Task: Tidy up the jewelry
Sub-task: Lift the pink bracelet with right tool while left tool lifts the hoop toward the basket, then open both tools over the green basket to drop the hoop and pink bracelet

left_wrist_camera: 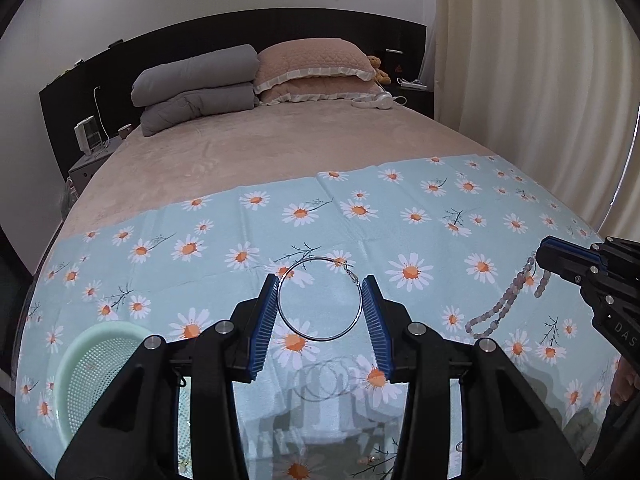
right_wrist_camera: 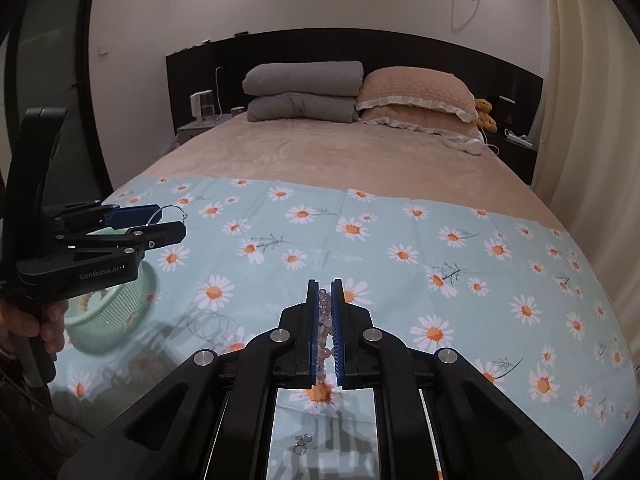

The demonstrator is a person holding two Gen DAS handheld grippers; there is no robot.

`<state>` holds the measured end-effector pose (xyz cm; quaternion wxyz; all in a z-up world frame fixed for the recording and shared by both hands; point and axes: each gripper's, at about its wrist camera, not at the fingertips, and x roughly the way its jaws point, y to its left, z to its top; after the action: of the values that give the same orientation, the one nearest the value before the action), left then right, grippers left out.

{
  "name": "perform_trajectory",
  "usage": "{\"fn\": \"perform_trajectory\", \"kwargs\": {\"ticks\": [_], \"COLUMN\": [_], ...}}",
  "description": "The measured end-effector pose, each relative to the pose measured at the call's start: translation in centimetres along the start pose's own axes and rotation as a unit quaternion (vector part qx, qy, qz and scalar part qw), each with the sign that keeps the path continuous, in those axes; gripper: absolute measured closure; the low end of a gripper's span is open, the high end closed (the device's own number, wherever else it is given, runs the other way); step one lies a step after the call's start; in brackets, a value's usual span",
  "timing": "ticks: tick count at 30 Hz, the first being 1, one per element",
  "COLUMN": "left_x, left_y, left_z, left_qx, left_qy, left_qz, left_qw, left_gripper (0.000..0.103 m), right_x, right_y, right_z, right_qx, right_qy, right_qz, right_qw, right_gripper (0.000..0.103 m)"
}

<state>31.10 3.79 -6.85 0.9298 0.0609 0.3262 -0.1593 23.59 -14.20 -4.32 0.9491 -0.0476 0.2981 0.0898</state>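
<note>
My left gripper (left_wrist_camera: 320, 286) holds a large silver hoop earring (left_wrist_camera: 320, 299) between its blue pads, lifted above the daisy-print cloth (left_wrist_camera: 400, 216). The hoop also shows in the right wrist view (right_wrist_camera: 166, 213), with the left gripper (right_wrist_camera: 170, 222) over the green basket. My right gripper (right_wrist_camera: 325, 286) is shut on a pale purple bead bracelet (right_wrist_camera: 325, 320). In the left wrist view the bracelet (left_wrist_camera: 504, 304) hangs from the right gripper (left_wrist_camera: 540, 256) above the cloth. A mint-green mesh basket (left_wrist_camera: 92, 360) stands at the lower left, also in the right wrist view (right_wrist_camera: 108, 316).
The cloth covers the foot of a pink bed (right_wrist_camera: 320, 156). Grey folded blankets (right_wrist_camera: 300, 92), pink pillows (right_wrist_camera: 416, 96), white headphones (right_wrist_camera: 466, 145) and a teddy bear (right_wrist_camera: 485, 114) lie at the head. A small metal piece (right_wrist_camera: 302, 442) lies on the cloth below the right gripper. Curtains (right_wrist_camera: 592, 120) hang right.
</note>
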Motion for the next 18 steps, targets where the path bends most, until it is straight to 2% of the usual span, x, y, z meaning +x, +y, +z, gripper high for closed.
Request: {"fn": "perform_trajectory", "kwargs": {"ticks": [10, 18], "left_x": [-6.6, -9.6], "left_y": [6.9, 14.2], "left_z": [-1.3, -4.9], "left_qx": [-0.031, -0.065], "left_qy": [-0.015, -0.002], "left_qz": [0.049, 0.094], "left_qw": [0.9982, 0.9935], "left_gripper": [0.060, 0.060], "right_x": [-2.2, -0.4], "right_y": [8.1, 16.8], "right_z": [4.2, 6.1], "right_qx": [-0.054, -0.091], "right_qy": [-0.028, -0.019], "right_qz": [0.044, 0.118], "right_qw": [0.997, 0.989], "right_gripper": [0.097, 0.097]}}
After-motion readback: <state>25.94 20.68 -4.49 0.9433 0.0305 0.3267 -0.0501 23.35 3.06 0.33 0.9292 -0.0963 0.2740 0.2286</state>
